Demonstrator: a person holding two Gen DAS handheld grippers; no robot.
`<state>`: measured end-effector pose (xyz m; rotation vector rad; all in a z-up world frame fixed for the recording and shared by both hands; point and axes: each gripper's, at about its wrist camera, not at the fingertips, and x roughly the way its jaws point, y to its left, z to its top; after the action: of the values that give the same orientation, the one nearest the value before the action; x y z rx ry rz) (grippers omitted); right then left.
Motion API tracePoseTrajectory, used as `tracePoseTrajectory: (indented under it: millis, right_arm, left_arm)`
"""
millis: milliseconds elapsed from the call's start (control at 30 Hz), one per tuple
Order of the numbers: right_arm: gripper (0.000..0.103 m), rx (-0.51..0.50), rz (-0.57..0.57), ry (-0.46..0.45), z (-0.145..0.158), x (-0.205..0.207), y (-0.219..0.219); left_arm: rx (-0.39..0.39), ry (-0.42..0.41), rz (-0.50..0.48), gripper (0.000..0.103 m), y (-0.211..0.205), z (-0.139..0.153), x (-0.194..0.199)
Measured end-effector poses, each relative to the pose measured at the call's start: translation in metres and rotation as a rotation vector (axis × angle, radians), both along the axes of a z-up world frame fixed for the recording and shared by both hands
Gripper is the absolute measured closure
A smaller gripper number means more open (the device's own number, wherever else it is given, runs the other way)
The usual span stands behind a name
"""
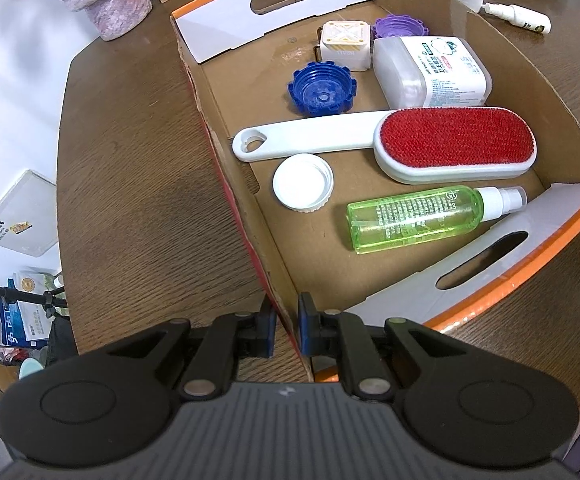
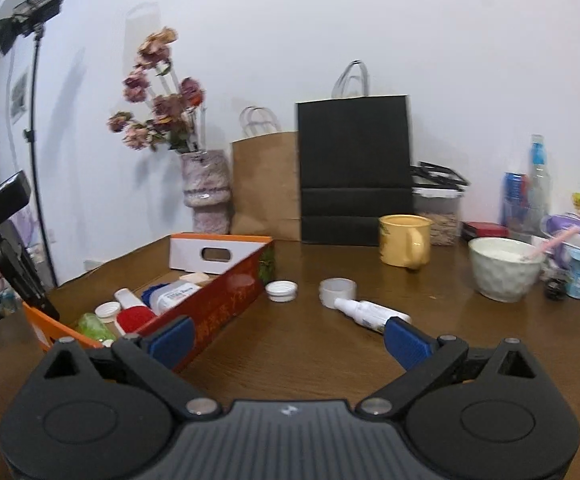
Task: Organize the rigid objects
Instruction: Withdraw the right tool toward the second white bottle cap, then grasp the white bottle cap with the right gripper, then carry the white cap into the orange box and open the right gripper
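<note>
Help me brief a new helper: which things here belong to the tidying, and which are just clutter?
Job:
cardboard box
lint brush
green bottle
white spray bottle
white cap

Lying about:
yellow mug
bowl
paper bags
flower vase

table: brown wood | on it: cardboard box, white spray bottle, yellow mug, bowl

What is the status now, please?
Left gripper shut on box wall. Right gripper open, empty. White spray bottle on table, path clear.

Left view looks steeply down into box; right view looks level across it.
</note>
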<state>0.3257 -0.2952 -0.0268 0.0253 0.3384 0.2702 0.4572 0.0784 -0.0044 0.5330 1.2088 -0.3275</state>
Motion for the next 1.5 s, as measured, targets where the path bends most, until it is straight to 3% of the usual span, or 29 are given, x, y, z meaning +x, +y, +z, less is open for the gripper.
tracePoseTrajectory:
  millis: [133, 200, 267, 300, 467, 533, 567, 767, 867, 1133, 1300, 1500]
  right_arm:
    - [0.009, -0.035, 0.061, 0.057, 0.0, 0.052, 0.019]
    - [0.018, -0.025, 0.085, 0.103, -0.002, 0.086, 0.029]
    - [0.021, -0.027, 0.12, 0.143, -0.006, 0.121, 0.04]
    - [0.026, -0.038, 0.12, 0.154, -0.009, 0.136, 0.047]
    - [0.032, -0.119, 0.103, 0.236, -0.026, 0.209, 0.075]
    - [0.042, -0.122, 0.102, 0.244, -0.029, 0.226, 0.08]
    - [0.053, -0.128, 0.082, 0.257, -0.031, 0.234, 0.081]
    - [0.052, -0.168, 0.072, 0.283, -0.041, 0.255, 0.083]
    - [0.061, -0.162, 0.084, 0.298, -0.045, 0.262, 0.082]
    - [0.064, -0.16, 0.09, 0.219, -0.026, 0.238, 0.078]
    - [0.064, -0.144, 0.161, 0.088, 0.008, 0.163, 0.061]
    - [0.064, -0.055, 0.215, -0.028, 0.043, 0.063, 0.026]
  left_arm:
    - [-0.001, 0.0, -0.006, 0.092, 0.0, 0.0, 0.0]
    - [-0.003, 0.001, -0.005, 0.092, 0.001, 0.0, 0.0]
    - [-0.003, 0.001, -0.006, 0.092, 0.001, -0.001, 0.0]
    - [-0.002, 0.002, -0.006, 0.092, 0.001, -0.001, 0.0]
    - [0.002, 0.004, -0.009, 0.092, 0.0, -0.001, 0.0]
    - [0.002, 0.005, -0.009, 0.092, 0.0, -0.001, 0.0]
    - [0.002, 0.005, -0.009, 0.092, 0.0, -0.001, 0.0]
    - [0.007, 0.007, -0.012, 0.092, -0.001, -0.001, 0.0]
    - [0.008, 0.008, -0.013, 0.092, -0.001, -0.001, 0.0]
    - [0.006, 0.007, -0.008, 0.092, 0.0, -0.001, 0.0]
    - [0.001, 0.005, -0.007, 0.092, 0.0, -0.001, 0.0]
    - [0.003, 0.002, -0.004, 0.092, 0.001, -0.001, 0.0]
